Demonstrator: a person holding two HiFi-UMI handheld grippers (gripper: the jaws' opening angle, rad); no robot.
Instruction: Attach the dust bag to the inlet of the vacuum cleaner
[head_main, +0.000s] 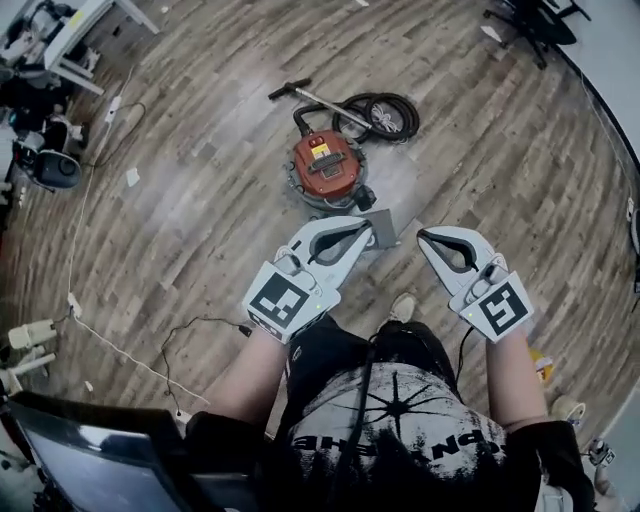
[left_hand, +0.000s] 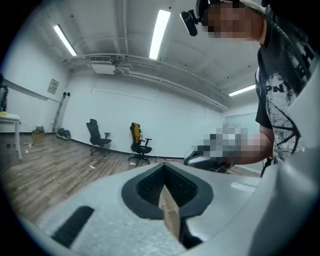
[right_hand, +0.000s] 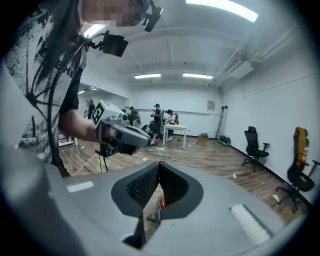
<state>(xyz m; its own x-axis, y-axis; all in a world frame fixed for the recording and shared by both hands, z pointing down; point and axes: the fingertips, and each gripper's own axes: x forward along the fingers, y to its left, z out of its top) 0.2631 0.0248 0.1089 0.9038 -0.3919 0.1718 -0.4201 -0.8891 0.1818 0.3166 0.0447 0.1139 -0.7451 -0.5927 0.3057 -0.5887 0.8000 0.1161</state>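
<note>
Head view, dust bag (head_main: 388, 232) gripped by left tool (head_main: 366, 226), vacuum cleaner (head_main: 325, 170) beyond

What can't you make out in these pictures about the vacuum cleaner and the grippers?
- Head view: the vacuum cleaner is small and seen from above, so its inlet cannot be found.
- Head view: a grey flat piece sits at the tips of the left gripper. Whether it is held or on the floor is unclear.
- Left gripper view: a tan sliver shows in the shut jaws' gap, but too little shows to name it.
</note>
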